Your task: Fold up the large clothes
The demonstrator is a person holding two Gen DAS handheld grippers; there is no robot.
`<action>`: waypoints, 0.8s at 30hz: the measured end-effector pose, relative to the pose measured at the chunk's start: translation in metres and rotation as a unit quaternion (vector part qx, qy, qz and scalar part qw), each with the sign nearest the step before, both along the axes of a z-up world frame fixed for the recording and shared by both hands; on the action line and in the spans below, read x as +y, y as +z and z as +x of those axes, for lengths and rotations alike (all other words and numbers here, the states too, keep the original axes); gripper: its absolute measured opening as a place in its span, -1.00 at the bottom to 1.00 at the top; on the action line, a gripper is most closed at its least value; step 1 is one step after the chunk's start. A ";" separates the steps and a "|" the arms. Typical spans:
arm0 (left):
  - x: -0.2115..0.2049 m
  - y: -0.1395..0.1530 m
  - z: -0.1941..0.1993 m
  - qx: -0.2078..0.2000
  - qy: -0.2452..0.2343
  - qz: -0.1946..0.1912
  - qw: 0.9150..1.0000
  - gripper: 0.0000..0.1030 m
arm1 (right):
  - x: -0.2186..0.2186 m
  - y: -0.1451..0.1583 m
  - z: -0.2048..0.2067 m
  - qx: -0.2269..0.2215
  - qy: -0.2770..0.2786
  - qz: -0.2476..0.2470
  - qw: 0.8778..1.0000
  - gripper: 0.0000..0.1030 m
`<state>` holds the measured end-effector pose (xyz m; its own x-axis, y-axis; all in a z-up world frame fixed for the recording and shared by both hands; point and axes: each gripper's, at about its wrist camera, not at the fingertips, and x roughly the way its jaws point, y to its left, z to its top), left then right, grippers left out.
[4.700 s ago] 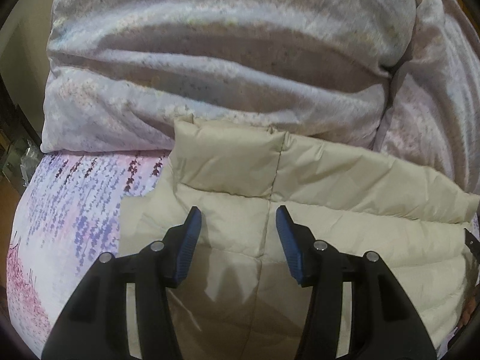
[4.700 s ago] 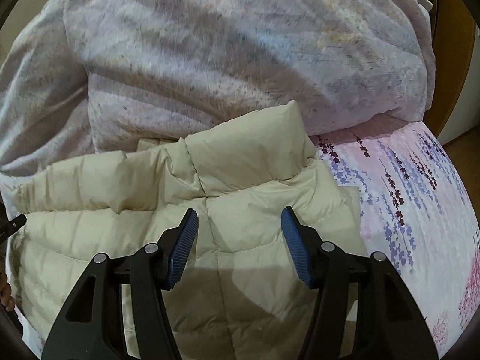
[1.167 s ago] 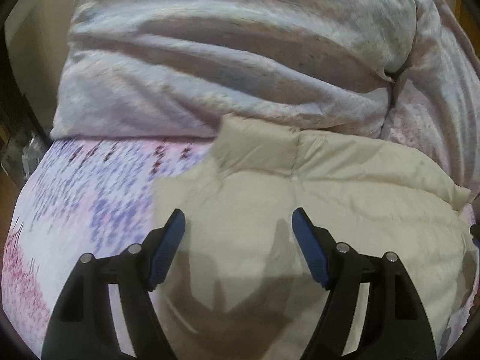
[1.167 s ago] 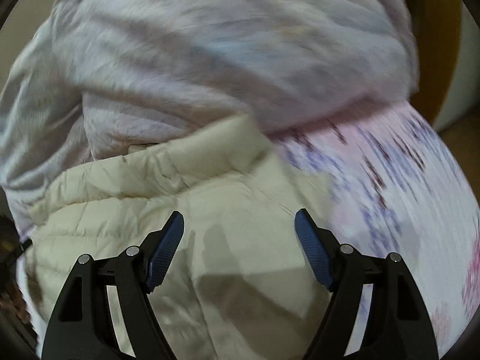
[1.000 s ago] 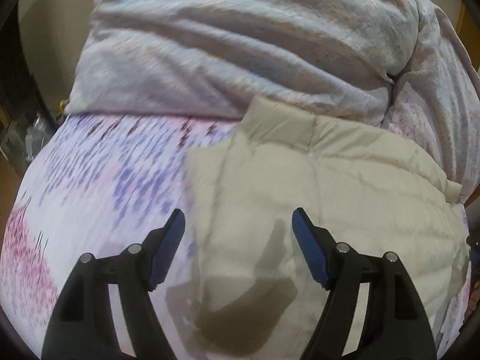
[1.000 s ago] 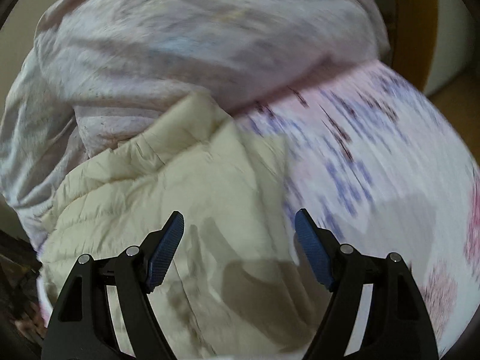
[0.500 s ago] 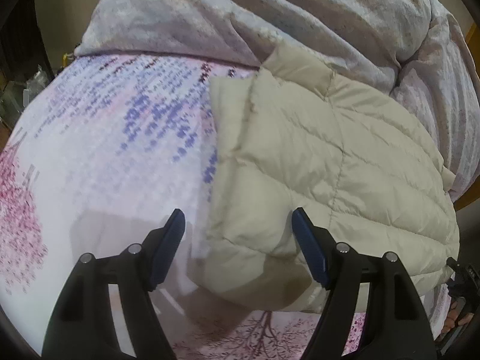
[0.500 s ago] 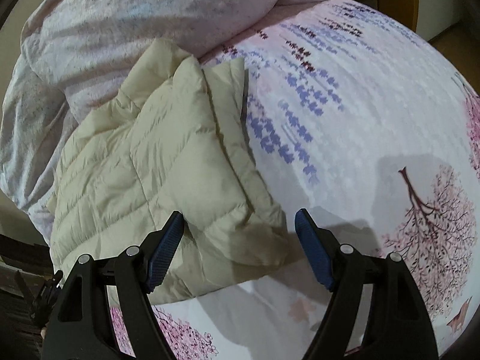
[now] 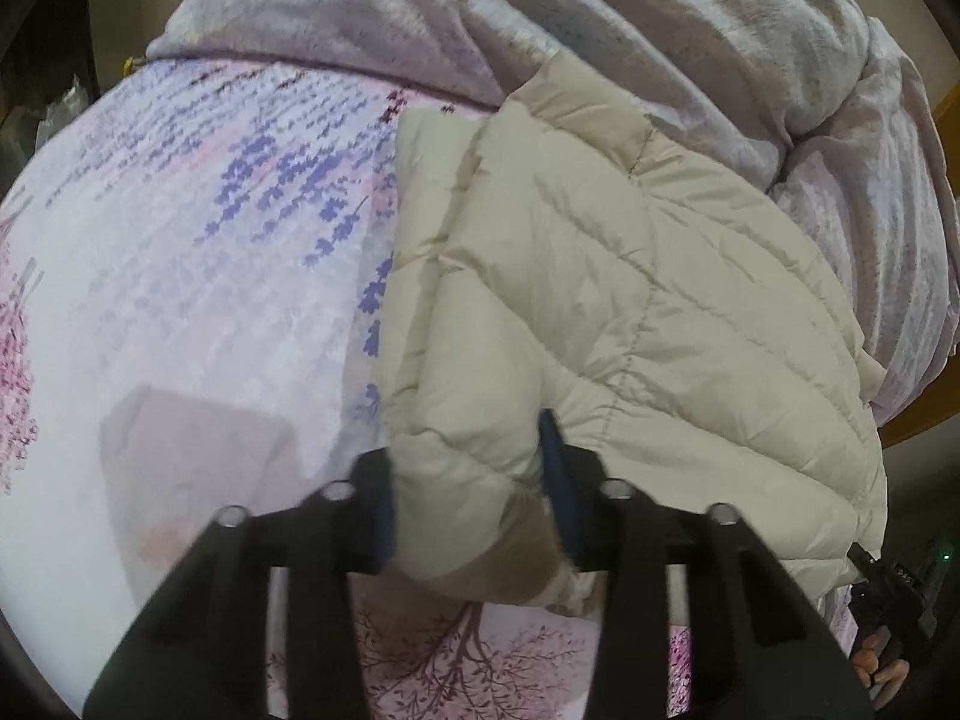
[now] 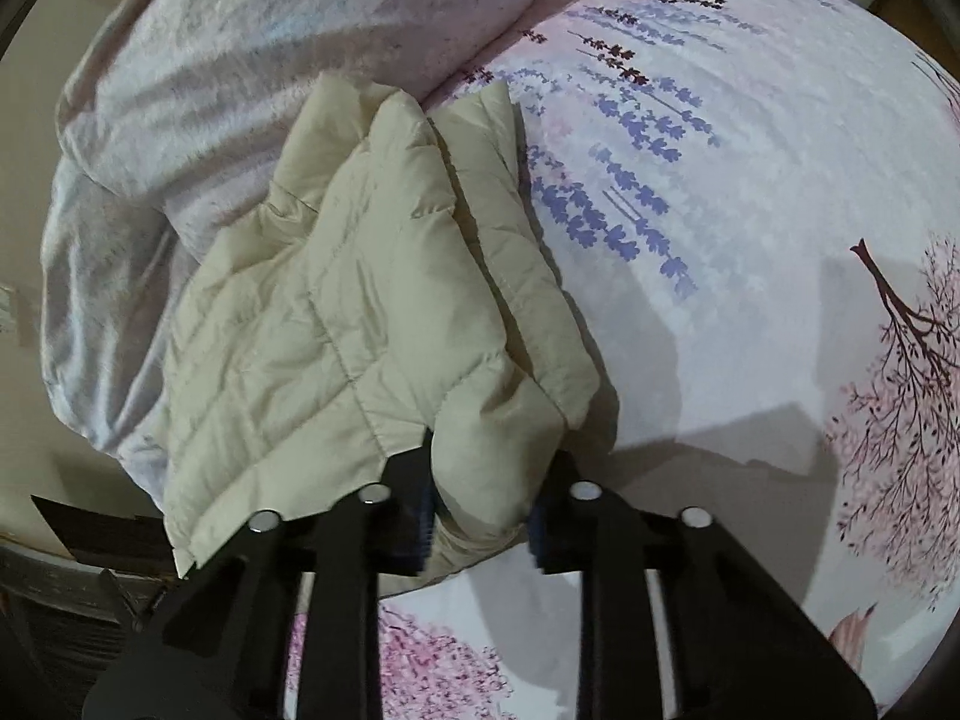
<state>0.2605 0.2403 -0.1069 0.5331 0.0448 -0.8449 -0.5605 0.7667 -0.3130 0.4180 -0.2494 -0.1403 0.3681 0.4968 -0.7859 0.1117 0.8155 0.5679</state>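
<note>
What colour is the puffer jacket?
The puffer jacket is plain beige, clearest in the right wrist view.

Left gripper [image 9: 465,474] low centre of frame, jaws clamped on jacket [image 9: 630,312] corner. Right gripper [image 10: 480,480] likewise, clamped on opposite corner.

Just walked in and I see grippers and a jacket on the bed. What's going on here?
A person holding a gripper in each hand is folding a beige quilted puffer jacket on a bed with a floral lavender-and-pink sheet. The left gripper and the right gripper each pinch a near corner of the folded jacket. A crumpled pale lilac duvet lies bunched behind it. The jacket looks already folded into a compact bundle.
</note>
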 end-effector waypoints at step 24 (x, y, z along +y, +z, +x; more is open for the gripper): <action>0.010 0.042 -0.108 -0.038 0.025 0.016 0.999 -0.75 | 0.013 0.020 -0.086 -0.030 0.051 0.030 0.998 -0.74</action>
<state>0.1527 0.2506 -0.0647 0.5919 0.1003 -0.7998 -0.5742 0.7488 -0.3311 0.3320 -0.2361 -0.1201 0.3582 0.5792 -0.7322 -0.0055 0.7856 0.6187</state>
